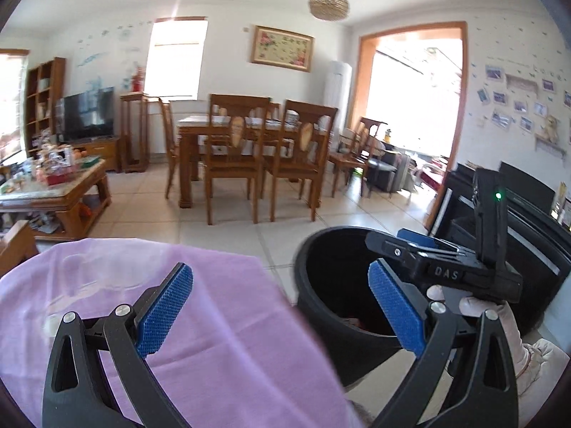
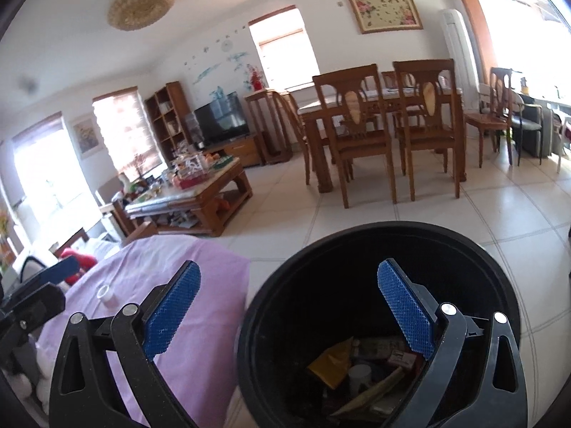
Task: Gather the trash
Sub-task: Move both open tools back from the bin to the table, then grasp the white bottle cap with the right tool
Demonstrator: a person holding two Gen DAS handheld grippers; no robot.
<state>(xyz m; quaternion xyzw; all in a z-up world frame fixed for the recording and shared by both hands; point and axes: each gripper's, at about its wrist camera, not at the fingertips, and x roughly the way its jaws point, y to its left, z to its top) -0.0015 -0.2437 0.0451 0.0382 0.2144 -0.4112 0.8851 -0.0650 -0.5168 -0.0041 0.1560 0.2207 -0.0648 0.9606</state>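
A black round trash bin (image 2: 357, 246) stands on the tiled floor beside a purple cloth (image 2: 200, 321). Inside it lie a yellow wrapper (image 2: 330, 362), a white cup (image 2: 358, 374) and other scraps. My right gripper (image 2: 285, 312) is open and empty, held over the bin's left rim. A small white roll (image 2: 105, 294) sits on the cloth. In the left wrist view my left gripper (image 1: 282, 315) is open and empty, over the gap between the cloth (image 1: 200, 321) and the bin (image 1: 321, 306). The right gripper (image 1: 428, 249) shows there above the bin.
A wooden dining table with chairs (image 2: 385, 121) stands across the tiled floor. A cluttered wooden coffee table (image 2: 192, 189) is at the left, with a TV (image 2: 221, 117) behind it. A black piano (image 1: 517, 214) is to the right of the bin.
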